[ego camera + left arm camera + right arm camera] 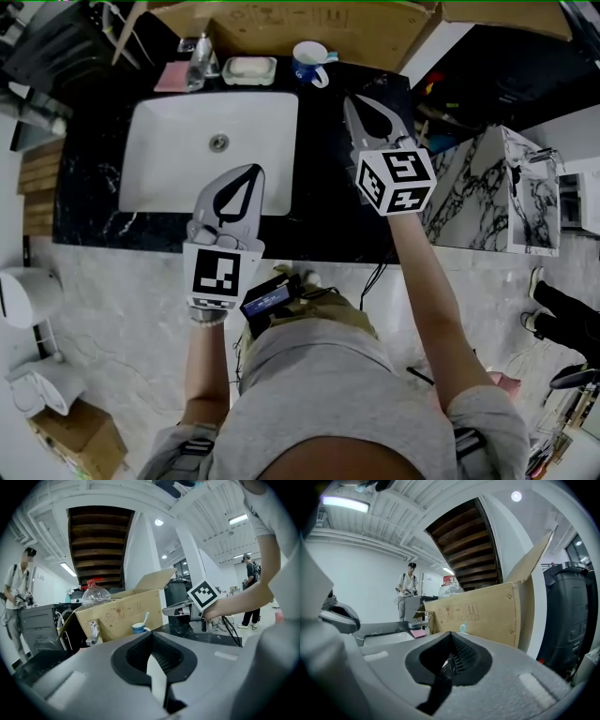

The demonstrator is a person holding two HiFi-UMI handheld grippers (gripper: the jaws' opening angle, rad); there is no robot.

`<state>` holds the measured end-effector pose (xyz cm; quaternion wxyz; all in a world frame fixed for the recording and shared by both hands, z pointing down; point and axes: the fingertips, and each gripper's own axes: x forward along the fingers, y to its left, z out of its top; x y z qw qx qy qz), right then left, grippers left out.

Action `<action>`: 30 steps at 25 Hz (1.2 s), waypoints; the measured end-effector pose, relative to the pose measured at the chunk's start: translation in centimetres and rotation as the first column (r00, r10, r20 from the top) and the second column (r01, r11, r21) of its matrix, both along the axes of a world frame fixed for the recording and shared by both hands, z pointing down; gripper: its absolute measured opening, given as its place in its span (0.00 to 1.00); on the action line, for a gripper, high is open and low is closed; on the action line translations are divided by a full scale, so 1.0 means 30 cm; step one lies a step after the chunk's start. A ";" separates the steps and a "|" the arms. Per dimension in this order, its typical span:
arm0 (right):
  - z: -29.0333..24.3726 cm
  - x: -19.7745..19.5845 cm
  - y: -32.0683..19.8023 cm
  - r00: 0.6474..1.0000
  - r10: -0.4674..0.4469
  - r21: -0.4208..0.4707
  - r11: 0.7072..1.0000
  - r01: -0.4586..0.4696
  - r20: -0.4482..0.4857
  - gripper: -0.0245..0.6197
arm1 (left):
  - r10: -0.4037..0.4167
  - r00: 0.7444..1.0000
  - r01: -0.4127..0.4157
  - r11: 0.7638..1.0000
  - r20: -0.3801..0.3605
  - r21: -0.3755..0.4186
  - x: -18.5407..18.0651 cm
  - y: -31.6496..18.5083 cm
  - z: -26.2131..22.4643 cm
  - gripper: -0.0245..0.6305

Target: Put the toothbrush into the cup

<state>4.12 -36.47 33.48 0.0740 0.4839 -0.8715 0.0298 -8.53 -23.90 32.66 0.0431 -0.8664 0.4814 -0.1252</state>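
A blue cup (307, 62) stands at the back of the black counter (328, 187), right of the sink, with a white toothbrush (145, 618) upright inside it. The left gripper view shows the same cup (138, 628) in front of the cardboard box. My right gripper (350, 99) hangs shut and empty over the counter, just right of the cup and nearer to me. Its own view has the jaws (450, 633) closed on nothing, with the brush tip (462, 628) beyond them. My left gripper (254, 170) is shut and empty over the sink's right edge.
The white sink basin (169, 150) fills the left of the counter, with a faucet (202, 56), a pink pad (172, 77) and a soap dish (249, 68) behind it. A cardboard box (291, 23) stands behind the counter. A marble block (487, 187) is at right. A person (18, 592) stands far off.
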 end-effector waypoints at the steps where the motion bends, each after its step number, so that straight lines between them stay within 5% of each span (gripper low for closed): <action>1: -0.011 0.004 0.021 1.000 -0.004 0.008 1.000 0.004 0.000 0.03 | 0.002 1.000 -0.002 1.000 0.000 0.004 0.003 0.006 -0.005 0.05; 30: -0.072 0.093 0.442 0.998 -0.046 0.058 0.997 0.048 -0.040 0.02 | 0.013 1.000 -0.013 1.000 0.003 0.011 0.036 0.118 -0.029 0.05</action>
